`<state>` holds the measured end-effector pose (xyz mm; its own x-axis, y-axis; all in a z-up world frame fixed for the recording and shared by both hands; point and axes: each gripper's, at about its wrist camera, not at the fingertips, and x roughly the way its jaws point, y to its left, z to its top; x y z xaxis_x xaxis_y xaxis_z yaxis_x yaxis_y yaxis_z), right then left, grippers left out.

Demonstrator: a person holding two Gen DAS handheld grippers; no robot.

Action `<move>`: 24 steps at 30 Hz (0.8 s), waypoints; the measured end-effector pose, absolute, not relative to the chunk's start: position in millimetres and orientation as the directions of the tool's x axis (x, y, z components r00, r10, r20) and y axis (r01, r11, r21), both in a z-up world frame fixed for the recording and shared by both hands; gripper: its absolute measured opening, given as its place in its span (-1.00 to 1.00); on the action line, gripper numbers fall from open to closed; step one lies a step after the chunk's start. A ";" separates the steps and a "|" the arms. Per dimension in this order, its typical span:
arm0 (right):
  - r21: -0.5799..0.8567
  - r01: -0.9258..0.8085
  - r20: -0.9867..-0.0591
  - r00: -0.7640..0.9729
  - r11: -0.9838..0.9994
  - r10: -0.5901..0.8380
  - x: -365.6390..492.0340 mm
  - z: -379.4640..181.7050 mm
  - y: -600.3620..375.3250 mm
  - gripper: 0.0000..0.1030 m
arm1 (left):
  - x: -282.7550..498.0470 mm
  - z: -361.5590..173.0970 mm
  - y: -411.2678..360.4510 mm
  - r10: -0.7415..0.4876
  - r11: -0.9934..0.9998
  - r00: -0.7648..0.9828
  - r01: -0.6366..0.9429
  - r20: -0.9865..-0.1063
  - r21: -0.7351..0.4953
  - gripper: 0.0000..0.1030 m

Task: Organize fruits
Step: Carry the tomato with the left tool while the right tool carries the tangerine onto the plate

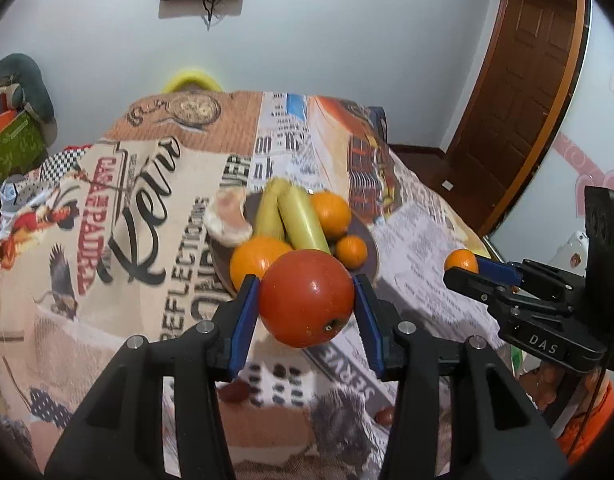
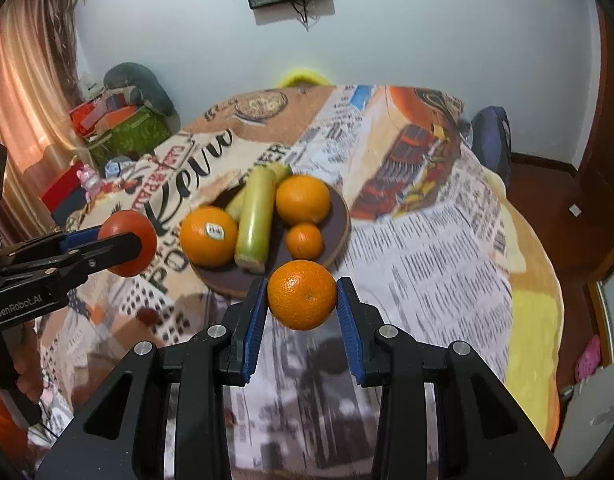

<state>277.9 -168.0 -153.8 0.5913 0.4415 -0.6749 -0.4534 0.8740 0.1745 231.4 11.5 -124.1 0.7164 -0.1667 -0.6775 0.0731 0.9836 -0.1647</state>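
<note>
Above the plate (image 2: 339, 216), left gripper (image 1: 307, 300) clamps a tomato (image 1: 307, 298), stem-scar facing the camera; right gripper (image 2: 302, 300) pinches an orange (image 2: 302, 295).

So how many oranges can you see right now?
4. Three lie on the plate: a stickered orange, a rear orange and a small orange. The right gripper holds the fourth orange. Others may be hidden.

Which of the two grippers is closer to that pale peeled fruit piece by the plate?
Left. The left gripper, holding a tomato, is nearer the peeled piece; the right gripper is across the plate.
</note>
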 end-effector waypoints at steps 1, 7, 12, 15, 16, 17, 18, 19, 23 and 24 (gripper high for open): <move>0.174 -0.454 -0.672 0.594 0.874 0.443 279.8 -151.9 -167.1 -0.38 | 234.2 -121.5 12.3 -0.164 0.984 0.721 0.073 -0.673 -0.162 -0.10; 0.164 -0.469 -0.641 0.618 0.868 0.455 293.2 -137.7 -157.4 -0.38 | 253.8 -107.5 19.2 -0.161 0.984 0.750 0.073 -0.642 -0.161 -0.10; 0.155 -0.485 -0.622 0.629 0.860 0.467 306.5 -129.5 -147.0 -0.38 | 272.2 -104.6 23.4 -0.156 0.985 0.762 0.070 -0.628 -0.160 -0.10; 0.150 -0.492 -0.615 0.632 0.857 0.471 314.9 -128.5 -141.9 -0.38 | 282.6 -104.4 26.0 -0.155 0.985 0.765 0.068 -0.625 -0.161 -0.10; 0.151 -0.494 -0.615 0.631 0.856 0.473 317.5 -128.5 -140.6 -0.38 | 285.8 -104.4 27.0 -0.153 0.985 0.766 0.067 -0.624 -0.160 -0.10; 0.153 -0.496 -0.614 0.630 0.855 0.475 320.3 -129.1 -139.3 -0.38 | 290.3 -104.8 28.3 -0.151 0.985 0.768 0.064 -0.623 -0.159 -0.10; 0.153 -0.498 -0.614 0.629 0.854 0.477 323.2 -129.7 -137.7 -0.38 | 293.3 -105.4 29.1 -0.149 0.985 0.768 0.063 -0.622 -0.159 -0.10; 0.154 -0.498 -0.614 0.628 0.853 0.478 326.5 -130.8 -135.9 -0.38 | 296.0 -106.0 29.4 -0.147 0.986 0.768 0.061 -0.623 -0.158 -0.10; 0.159 -0.502 -0.621 0.619 0.850 0.481 337.0 -138.3 -130.5 -0.38 | 309.8 -111.9 32.2 -0.145 0.986 0.765 0.057 -0.628 -0.158 -0.10; 0.160 -0.503 -0.625 0.614 0.849 0.481 339.9 -141.4 -129.0 -0.38 | 312.8 -113.8 32.3 -0.143 0.986 0.763 0.056 -0.630 -0.157 -0.10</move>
<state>339.9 -129.0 -141.4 0.6143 0.4813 -0.6253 -0.5029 0.8494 0.1598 312.8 32.3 -113.8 0.7628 -0.1434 -0.6305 0.0555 0.9860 -0.1571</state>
